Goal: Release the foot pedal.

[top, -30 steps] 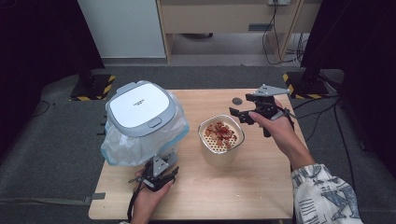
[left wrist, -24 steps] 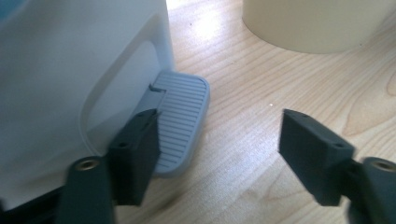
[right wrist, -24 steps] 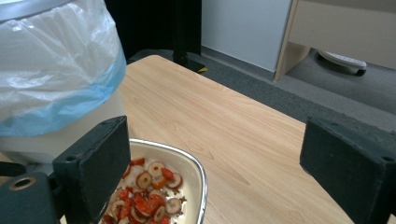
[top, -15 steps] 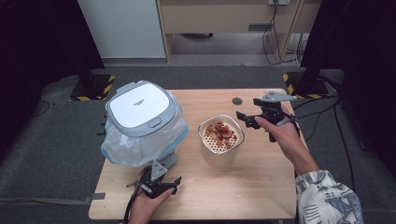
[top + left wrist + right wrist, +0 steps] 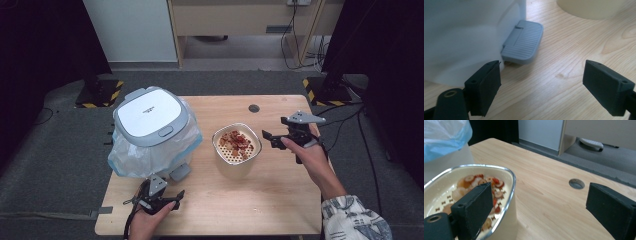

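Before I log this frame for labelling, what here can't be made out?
- Small print on the grey-and-white lid of the pedal bin: too small in the high view.
- White bin body behind its grey ribbed foot pedal: blurred, too close, in the left gripper view.
- Near side of the cream metal-rimmed bowl of red and pale food scraps: hidden by the right gripper's jaw and cut off by the frame edge.

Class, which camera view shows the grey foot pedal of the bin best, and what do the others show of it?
The left gripper view: the foot pedal is close, its ribbed top clear. The high view shows it small, at the bin's base. The right gripper view catches the bin's liner.
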Action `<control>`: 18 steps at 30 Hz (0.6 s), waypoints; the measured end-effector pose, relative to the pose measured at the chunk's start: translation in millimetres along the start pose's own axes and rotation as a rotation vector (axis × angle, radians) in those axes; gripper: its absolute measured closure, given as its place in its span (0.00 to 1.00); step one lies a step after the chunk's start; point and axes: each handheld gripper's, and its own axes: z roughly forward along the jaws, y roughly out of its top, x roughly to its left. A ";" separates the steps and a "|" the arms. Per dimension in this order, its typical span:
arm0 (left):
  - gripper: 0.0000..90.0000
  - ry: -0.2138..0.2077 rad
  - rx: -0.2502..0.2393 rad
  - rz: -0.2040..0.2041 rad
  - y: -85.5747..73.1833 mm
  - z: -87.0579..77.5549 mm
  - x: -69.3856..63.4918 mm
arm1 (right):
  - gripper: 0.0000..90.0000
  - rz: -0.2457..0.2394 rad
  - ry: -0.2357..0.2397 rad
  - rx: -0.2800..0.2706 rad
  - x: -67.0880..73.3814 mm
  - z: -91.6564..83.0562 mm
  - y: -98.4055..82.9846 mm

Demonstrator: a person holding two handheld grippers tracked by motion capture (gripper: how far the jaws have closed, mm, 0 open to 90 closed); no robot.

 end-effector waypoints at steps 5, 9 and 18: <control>0.16 0.008 0.009 0.007 -4.9 -4.4 4.2 | 0.08 0.019 -0.013 0.005 -4.4 -4.7 -13.8; 0.17 0.024 0.012 -0.012 -7.8 -6.4 7.7 | 0.09 0.030 -0.036 0.018 -7.6 -9.7 -27.8; 0.18 0.088 0.031 -0.011 -12.1 -6.0 17.2 | 0.09 0.068 -0.082 0.065 -11.6 -19.7 -70.1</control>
